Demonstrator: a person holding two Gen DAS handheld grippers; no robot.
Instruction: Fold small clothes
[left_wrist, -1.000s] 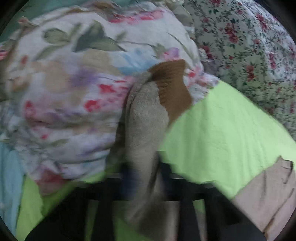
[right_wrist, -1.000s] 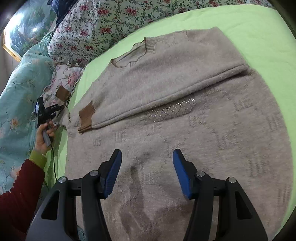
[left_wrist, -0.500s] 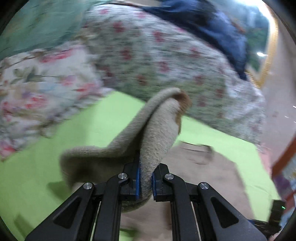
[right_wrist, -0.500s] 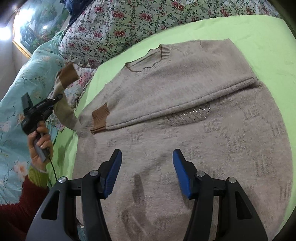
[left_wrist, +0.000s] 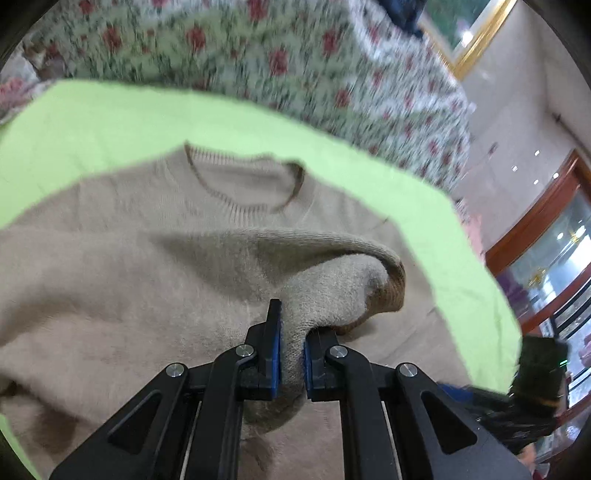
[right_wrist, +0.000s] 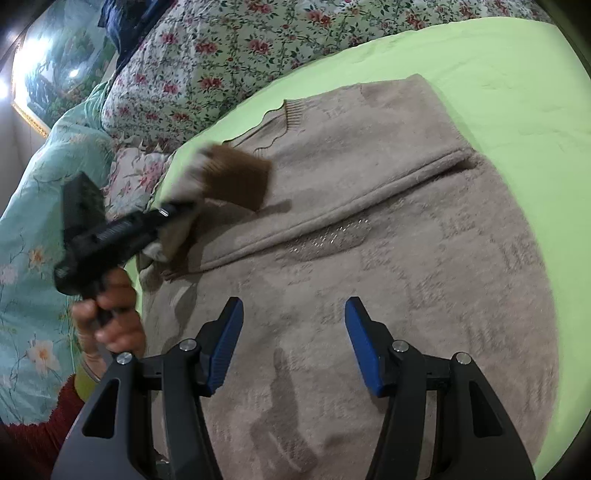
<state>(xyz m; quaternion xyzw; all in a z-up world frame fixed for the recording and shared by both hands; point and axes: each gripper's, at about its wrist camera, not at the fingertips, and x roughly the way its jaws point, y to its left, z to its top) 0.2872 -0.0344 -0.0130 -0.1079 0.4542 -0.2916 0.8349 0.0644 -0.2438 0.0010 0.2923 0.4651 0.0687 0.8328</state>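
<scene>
- Swinging in from the flowered quilts at the bed's left side, the left gripper (left_wrist: 291, 350) now hangs over the chest of the sweater (right_wrist: 369, 277), where a second ago it was out past the sheet's left edge.
- Its jaws are clamped tight on the sleeve (left_wrist: 332, 280), whose brown cuff (right_wrist: 236, 177) trails above the sweater body, near the neckline (left_wrist: 243, 184).
- That puts the second sleeve partway across the front; by my reading, it needs laying flat before the body can be folded.
- The other sleeve (right_wrist: 351, 206) already lies folded across the chest, its brown cuff peeking out under the left gripper in the right wrist view.
- The right gripper (right_wrist: 293, 343) has stayed put over the lower half of the sweater, jaws standing apart with nothing between them.
- The sweater lies spread on the green sheet (right_wrist: 517, 92), neckline toward the far edge and hem toward the near edge.
- Count: one sweater, two sleeves, two brown cuffs, two grippers, one green sheet.
- One hand (right_wrist: 110, 317) shows, wrapped round the left gripper's handle, with a red sleeve (right_wrist: 37, 424) below it.
- A rose-print quilt (right_wrist: 229, 55) runs along the far edge; a teal flowered quilt (right_wrist: 33, 221) sits at the left edge.
</scene>
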